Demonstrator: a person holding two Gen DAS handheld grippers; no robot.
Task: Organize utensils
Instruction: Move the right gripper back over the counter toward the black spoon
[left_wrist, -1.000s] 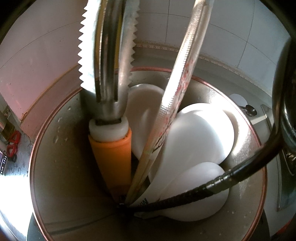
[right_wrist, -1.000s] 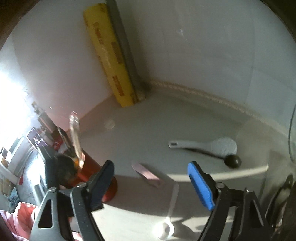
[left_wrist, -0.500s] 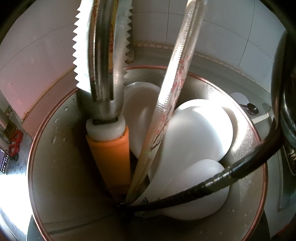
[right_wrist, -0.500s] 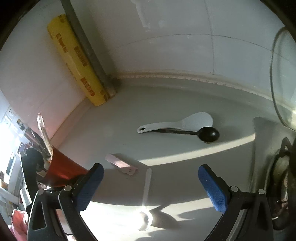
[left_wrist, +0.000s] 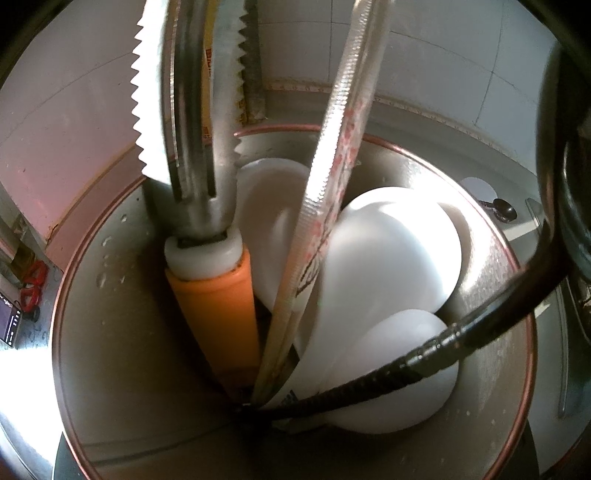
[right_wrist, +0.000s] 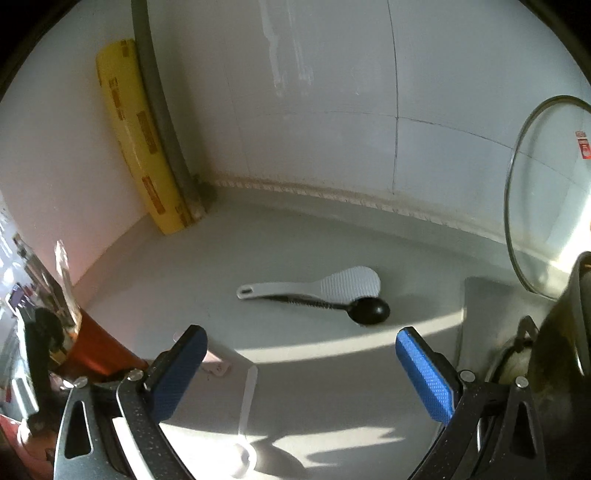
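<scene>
On the left side, the wrist camera stares straight down into the utensil holder (left_wrist: 92, 332), a steel cup with a copper-red rim. An orange-handled serrated tool (left_wrist: 218, 317) stands against its left wall, a clear patterned handle (left_wrist: 328, 177) leans across the middle, white spoon bowls (left_wrist: 391, 266) crowd the right, and a black ribbed handle (left_wrist: 424, 362) slants up over the rim. The left gripper itself doesn't show here, so I cannot tell how its fingers stand.

Swinging to the right-hand view: the same holder (right_wrist: 96, 350) sits at far left. Next comes a small pink item (right_wrist: 218, 363) lying flat, partly hidden behind the left blue pad. The right gripper (right_wrist: 301, 373) hovers above the counter (right_wrist: 295, 240), spread wide, nothing between its blue pads. Beneath it lies a translucent white spoon (right_wrist: 247, 417), handle pointing away. Further back, a white rice paddle (right_wrist: 332, 286) and a black spoon (right_wrist: 354, 308) lie touching side by side. A glass lid (right_wrist: 543, 192) leans at far right.

These loose pieces look light, stiff and slick, lying flat on the counter. My read: pinch the white spoon across the narrow handle, mid-length, where the pads can bite. The flat profile may let it skid sideways before it lifts.
</scene>
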